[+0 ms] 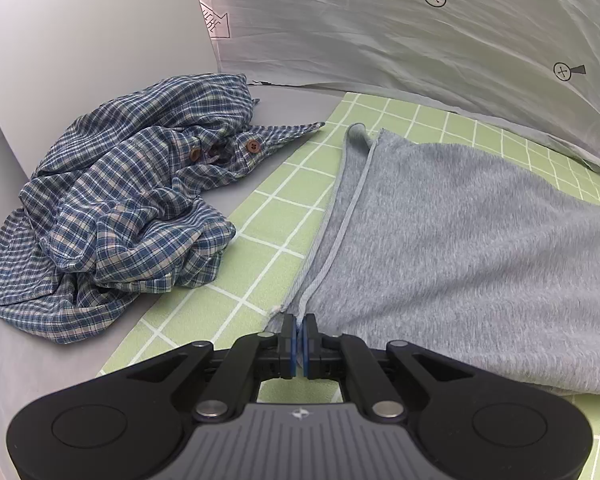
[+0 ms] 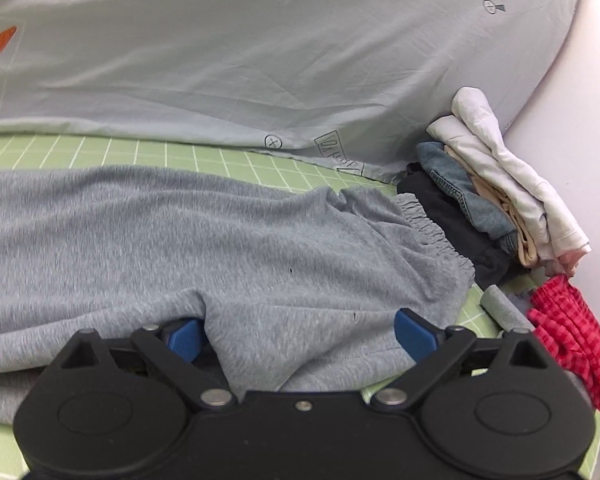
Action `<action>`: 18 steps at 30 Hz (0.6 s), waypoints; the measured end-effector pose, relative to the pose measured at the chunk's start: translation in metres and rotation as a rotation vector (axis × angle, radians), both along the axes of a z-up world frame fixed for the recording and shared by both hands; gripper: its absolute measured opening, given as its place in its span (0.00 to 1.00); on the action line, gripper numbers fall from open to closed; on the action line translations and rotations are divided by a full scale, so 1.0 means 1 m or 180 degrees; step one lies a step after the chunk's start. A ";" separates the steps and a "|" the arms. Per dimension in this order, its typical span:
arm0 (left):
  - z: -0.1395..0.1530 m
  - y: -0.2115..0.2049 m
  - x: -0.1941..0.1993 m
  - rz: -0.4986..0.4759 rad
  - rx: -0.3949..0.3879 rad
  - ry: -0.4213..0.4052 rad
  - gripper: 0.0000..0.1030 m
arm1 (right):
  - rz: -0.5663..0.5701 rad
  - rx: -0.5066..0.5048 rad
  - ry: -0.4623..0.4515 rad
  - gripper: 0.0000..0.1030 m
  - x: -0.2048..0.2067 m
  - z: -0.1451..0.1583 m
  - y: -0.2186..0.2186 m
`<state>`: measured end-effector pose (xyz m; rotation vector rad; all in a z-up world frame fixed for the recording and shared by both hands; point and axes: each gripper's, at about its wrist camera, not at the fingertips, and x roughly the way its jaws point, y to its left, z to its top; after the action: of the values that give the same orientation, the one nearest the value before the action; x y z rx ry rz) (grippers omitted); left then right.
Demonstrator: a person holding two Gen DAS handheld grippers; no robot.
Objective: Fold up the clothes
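Soft, limp grey trousers (image 1: pixel 460 232): my left tool (image 1: pixel 299 334) pinches the hem corner; my right tool (image 2: pixel 298 338), spread wide, straddles a raised fold.

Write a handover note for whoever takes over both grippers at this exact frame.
Left gripper: shut on the hem corner of the grey knit elastic-waist pants, which lie flat on the green grid-pattern mat.
Right gripper: open, with pants fabric bunched between its fingers near the waistband end; nothing gripped.
Done: a stack of folded clothes sits beyond the waistband.
Left: fold the grey pants, then the crumpled blue plaid button shirt beside the mat. A red checked cloth lies by the stack.
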<state>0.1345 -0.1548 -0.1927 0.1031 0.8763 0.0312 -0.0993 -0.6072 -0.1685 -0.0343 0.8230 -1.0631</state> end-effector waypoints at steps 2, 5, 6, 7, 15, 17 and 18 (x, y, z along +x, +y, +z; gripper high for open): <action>0.000 0.000 0.000 0.0004 -0.0008 0.0003 0.04 | 0.0054 -0.0035 0.0205 0.95 0.004 -0.010 0.003; 0.000 0.001 0.000 0.0031 -0.0043 0.0010 0.04 | 0.0050 0.0000 0.0263 0.96 0.000 -0.020 0.009; 0.000 0.001 0.000 0.0041 -0.0030 0.0012 0.04 | 0.0045 -0.0031 0.0262 0.96 -0.002 -0.021 0.010; 0.000 0.001 0.000 0.0049 -0.0007 0.0014 0.04 | 0.0033 -0.0099 0.0336 0.96 -0.003 -0.022 0.010; 0.003 0.013 -0.003 0.0106 0.0005 0.0099 0.04 | -0.0410 -0.0335 0.0816 0.97 -0.050 -0.015 -0.009; 0.004 0.016 -0.007 0.0085 -0.0011 0.0130 0.04 | -0.0436 -0.0344 0.0909 0.99 -0.059 -0.018 -0.006; 0.004 0.015 -0.011 0.0058 0.0005 0.0147 0.04 | -0.0458 -0.0323 0.0948 0.99 -0.064 -0.020 -0.005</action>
<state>0.1234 -0.1394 -0.1887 0.0976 0.9233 0.0466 -0.1629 -0.6121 -0.1890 -0.2265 1.0507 -1.2534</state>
